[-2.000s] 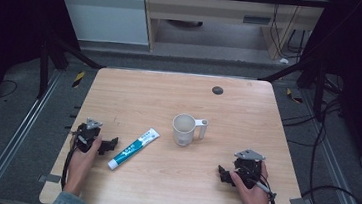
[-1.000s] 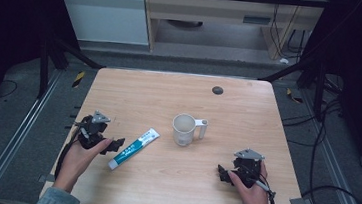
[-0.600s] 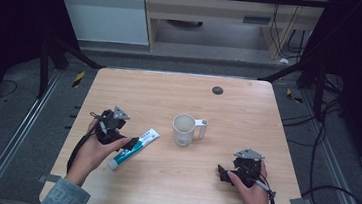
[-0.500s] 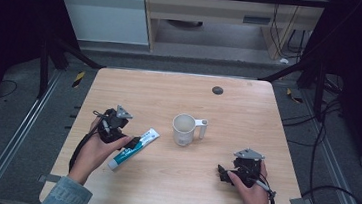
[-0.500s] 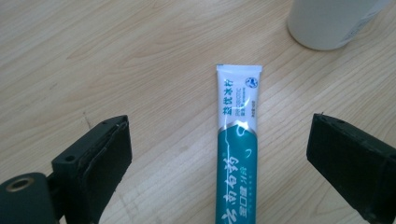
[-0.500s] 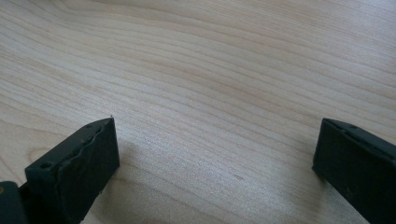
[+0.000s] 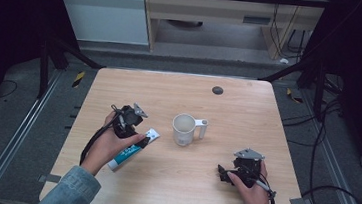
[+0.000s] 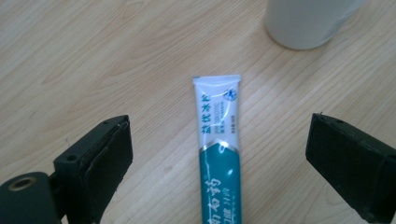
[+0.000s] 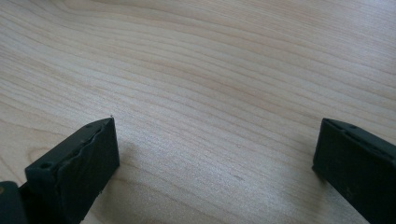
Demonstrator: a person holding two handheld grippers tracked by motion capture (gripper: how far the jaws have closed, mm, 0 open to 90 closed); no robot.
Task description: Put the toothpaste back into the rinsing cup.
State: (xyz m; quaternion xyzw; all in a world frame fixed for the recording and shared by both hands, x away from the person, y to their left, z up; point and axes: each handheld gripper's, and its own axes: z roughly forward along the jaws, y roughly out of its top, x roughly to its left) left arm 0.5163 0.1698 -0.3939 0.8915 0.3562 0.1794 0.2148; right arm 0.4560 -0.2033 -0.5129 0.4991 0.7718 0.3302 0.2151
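Toothpaste tube (image 8: 218, 154): white and teal, lying flat on the wooden bench (image 7: 248, 113), crimped end toward the white mug (image 7: 184, 129), just beside it but apart. My left gripper (image 7: 137, 139): jaws spread wide, straddling the tube, touching nothing. My right gripper (image 7: 223, 172): jaws likewise apart, holding nothing, low over bare wood, well apart from both items. Progress, by my reckoning: approach made, grasp not yet closed; pinching, lifting and placing the tube remain.

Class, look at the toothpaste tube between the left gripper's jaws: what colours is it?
White at the flat end, teal below: the toothpaste tube shows best in the left gripper view.
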